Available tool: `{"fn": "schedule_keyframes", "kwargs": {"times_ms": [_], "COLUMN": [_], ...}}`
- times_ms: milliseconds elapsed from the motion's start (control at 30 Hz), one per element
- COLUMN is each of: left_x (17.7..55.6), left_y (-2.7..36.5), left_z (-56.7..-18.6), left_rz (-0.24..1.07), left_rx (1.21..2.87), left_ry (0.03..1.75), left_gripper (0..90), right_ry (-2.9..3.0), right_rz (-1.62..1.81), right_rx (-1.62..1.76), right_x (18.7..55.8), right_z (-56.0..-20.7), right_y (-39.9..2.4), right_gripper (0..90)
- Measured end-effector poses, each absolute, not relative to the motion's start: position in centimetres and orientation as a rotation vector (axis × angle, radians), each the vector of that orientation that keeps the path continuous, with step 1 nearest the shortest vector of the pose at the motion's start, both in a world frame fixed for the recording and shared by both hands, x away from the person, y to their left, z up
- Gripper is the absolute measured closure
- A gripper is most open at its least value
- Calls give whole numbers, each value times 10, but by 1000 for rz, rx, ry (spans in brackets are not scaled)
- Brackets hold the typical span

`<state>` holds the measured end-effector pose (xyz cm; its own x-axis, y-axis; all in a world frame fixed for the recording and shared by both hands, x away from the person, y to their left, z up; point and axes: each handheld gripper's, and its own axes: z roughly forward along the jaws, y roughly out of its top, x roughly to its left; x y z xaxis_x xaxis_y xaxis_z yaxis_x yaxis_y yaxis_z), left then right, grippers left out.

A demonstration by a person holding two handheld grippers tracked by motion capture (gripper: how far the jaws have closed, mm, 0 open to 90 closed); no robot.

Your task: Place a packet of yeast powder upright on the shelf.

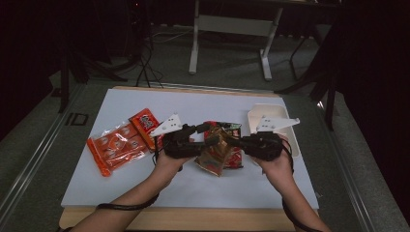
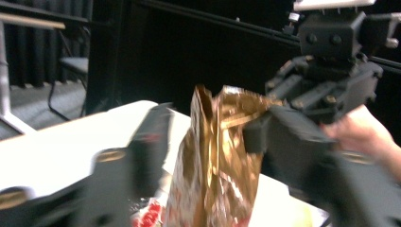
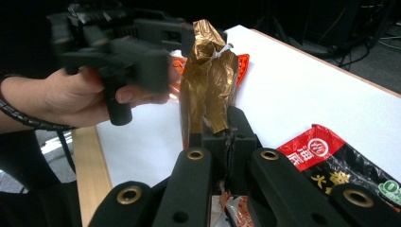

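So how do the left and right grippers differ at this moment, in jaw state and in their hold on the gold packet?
The right gripper has its jaws clamped shut on the gold packet; the left gripper has its jaws apart, either side of that packet without pressing it. The right gripper alone holds the packet up; the left gripper grips nothing. Both are black, hand-held, and face each other over the white table.

The place looks like a lab or studio set up for recording. A white board (image 1: 145, 179) lies on a wooden table (image 1: 193, 220), ringed by dark curtains (image 2: 42, 52). Behind stand a white-legged desk frame (image 1: 232, 29), black stands (image 1: 72, 67) and cables (image 1: 145, 67) trailing over a grey carpeted floor (image 1: 232, 67).
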<state>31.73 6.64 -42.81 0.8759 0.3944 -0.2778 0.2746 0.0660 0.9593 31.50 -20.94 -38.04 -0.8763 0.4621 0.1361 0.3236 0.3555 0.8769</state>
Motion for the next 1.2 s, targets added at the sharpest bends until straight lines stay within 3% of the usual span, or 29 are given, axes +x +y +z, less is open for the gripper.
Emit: {"fn": "schedule_keyframes", "kwargs": {"times_ms": [100, 267, 1200], "left_x": [315, 312, 287], "left_y": [69, 77, 142], "left_z": [-429, -434, -477], "left_rz": [115, 102, 126], "left_rx": [1578, 1623, 1737], "left_ry": [528, 538, 648], "left_gripper": [139, 58, 31], "right_ry": [2482, 2498, 2363], "right_rz": [1546, 1531, 1378], "right_rx": [708, 667, 551], "right_x": [320, 331, 403], "right_z": [-374, -364, -307], "right_y": [-214, -222, -279], "right_gripper": [891, 891, 890]}}
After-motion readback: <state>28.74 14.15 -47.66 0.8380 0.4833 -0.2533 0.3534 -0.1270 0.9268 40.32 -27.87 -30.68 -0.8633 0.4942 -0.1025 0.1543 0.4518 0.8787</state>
